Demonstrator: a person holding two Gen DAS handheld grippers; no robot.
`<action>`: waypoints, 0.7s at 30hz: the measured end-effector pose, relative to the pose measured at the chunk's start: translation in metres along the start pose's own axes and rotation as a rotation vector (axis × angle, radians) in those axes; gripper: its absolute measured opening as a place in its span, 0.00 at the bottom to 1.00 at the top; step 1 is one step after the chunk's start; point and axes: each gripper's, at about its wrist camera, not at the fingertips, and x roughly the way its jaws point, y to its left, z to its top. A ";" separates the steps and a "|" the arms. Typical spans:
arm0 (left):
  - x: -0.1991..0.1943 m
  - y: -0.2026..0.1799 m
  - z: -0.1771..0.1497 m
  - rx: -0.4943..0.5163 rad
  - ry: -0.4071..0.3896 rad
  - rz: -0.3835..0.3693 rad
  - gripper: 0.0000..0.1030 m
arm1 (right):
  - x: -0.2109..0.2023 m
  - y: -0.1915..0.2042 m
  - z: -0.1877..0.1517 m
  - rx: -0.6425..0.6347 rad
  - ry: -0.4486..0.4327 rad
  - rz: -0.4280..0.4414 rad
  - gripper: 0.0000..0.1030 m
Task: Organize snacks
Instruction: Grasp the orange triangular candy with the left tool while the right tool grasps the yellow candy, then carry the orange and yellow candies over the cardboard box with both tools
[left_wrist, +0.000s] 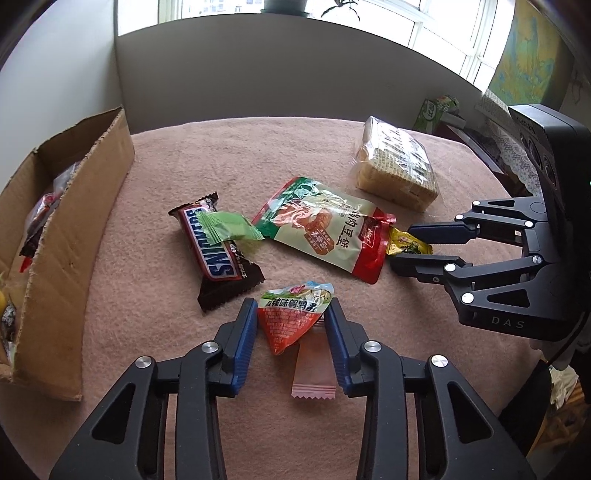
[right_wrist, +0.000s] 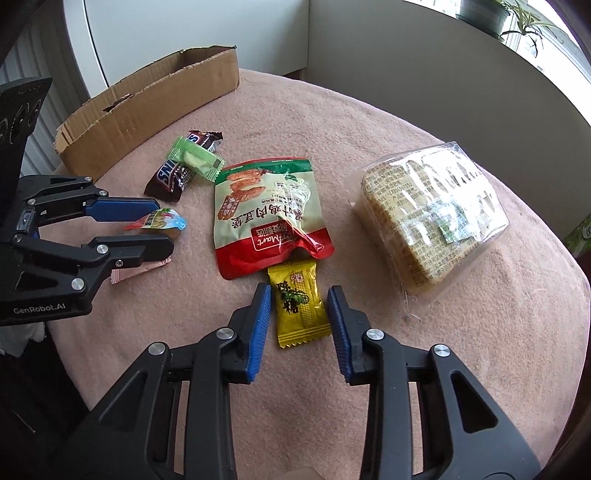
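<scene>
My left gripper is open, its blue pads on either side of a small red triangular snack packet that lies over a pink candy wrapper. My right gripper is open around a yellow candy packet, whose far end tucks under a large green and red pouch. A Snickers bar with a green candy on it lies left of the pouch. A clear pack of wafers lies to the right. The cardboard box at the left holds several snacks.
Everything lies on a pink cloth-covered table. A white wall and window run behind it. A green tissue box and cluttered furniture stand beyond the table's right edge.
</scene>
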 end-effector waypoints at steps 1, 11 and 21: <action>0.000 0.000 0.000 0.000 -0.001 -0.002 0.34 | -0.001 0.000 -0.002 0.003 0.001 -0.002 0.27; -0.001 0.001 0.000 -0.024 -0.017 -0.011 0.33 | -0.016 -0.003 -0.014 0.060 -0.026 -0.006 0.27; -0.027 0.009 -0.002 -0.051 -0.072 -0.012 0.33 | -0.056 -0.005 -0.011 0.111 -0.104 -0.008 0.27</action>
